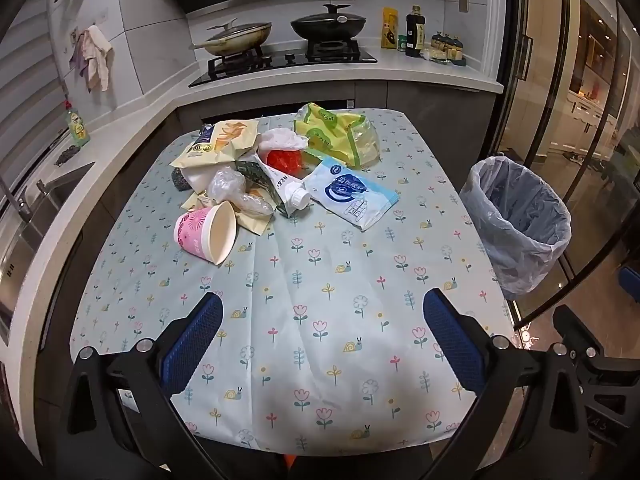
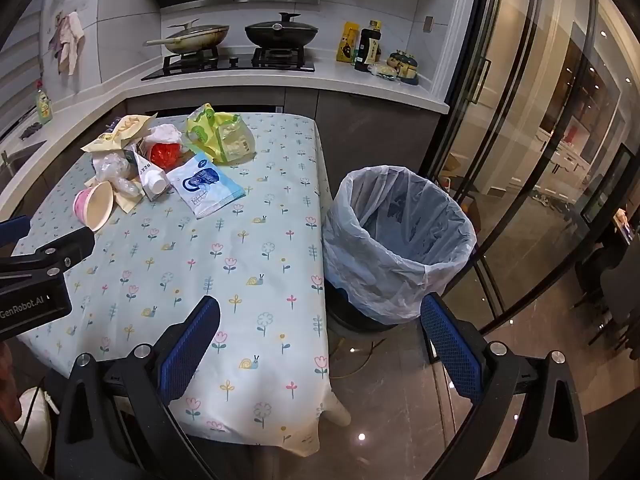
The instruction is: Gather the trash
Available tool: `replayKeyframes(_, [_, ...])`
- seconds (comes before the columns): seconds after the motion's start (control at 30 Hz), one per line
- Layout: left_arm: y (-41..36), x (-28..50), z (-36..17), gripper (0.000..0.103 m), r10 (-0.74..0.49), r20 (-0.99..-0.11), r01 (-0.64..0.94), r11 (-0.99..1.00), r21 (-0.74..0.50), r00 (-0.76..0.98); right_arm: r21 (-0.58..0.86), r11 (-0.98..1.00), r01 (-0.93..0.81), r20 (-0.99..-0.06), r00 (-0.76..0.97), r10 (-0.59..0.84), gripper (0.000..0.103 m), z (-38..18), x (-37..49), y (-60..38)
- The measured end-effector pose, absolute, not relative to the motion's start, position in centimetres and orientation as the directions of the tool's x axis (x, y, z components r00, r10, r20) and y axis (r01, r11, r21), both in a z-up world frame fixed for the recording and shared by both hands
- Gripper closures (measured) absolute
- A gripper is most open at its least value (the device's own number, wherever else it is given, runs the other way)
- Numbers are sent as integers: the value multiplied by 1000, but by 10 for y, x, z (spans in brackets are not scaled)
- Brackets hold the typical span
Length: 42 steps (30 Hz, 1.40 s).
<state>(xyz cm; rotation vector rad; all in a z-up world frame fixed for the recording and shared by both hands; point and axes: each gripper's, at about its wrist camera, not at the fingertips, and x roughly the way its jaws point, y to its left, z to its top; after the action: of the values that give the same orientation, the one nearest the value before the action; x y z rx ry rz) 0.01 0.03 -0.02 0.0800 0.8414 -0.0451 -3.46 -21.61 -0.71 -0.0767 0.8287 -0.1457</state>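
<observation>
A heap of trash lies at the far left of the flowered tablecloth (image 1: 320,300): a tipped pink paper cup (image 1: 206,234), a milk carton (image 1: 276,184), a blue-white pouch (image 1: 352,196), a yellow-green bag (image 1: 336,132), a snack bag (image 1: 218,142), a red wrapper (image 1: 284,160) and crumpled clear plastic (image 1: 232,190). My left gripper (image 1: 322,320) hovers open over the near part of the table, well short of the heap. My right gripper (image 2: 320,326) is open too, above the table's right edge beside the lined bin (image 2: 400,236). The heap shows there at the cup (image 2: 94,204) and pouch (image 2: 204,188).
The bin (image 1: 520,216) stands on the floor right of the table. Behind are a counter with a hob and two pans (image 1: 284,36), bottles (image 1: 416,32), and a sink (image 1: 36,208) at left. Glass doors (image 2: 540,140) run along the right. The left gripper's body (image 2: 36,276) shows at the right view's left edge.
</observation>
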Motion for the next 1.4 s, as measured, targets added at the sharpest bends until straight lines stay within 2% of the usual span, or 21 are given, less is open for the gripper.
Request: replayKeyframes(1.4, [7,2,-4,7,-1,-744,59,997,52,668,-129,987,93,-729,666,-158,7,-8,-33,-209])
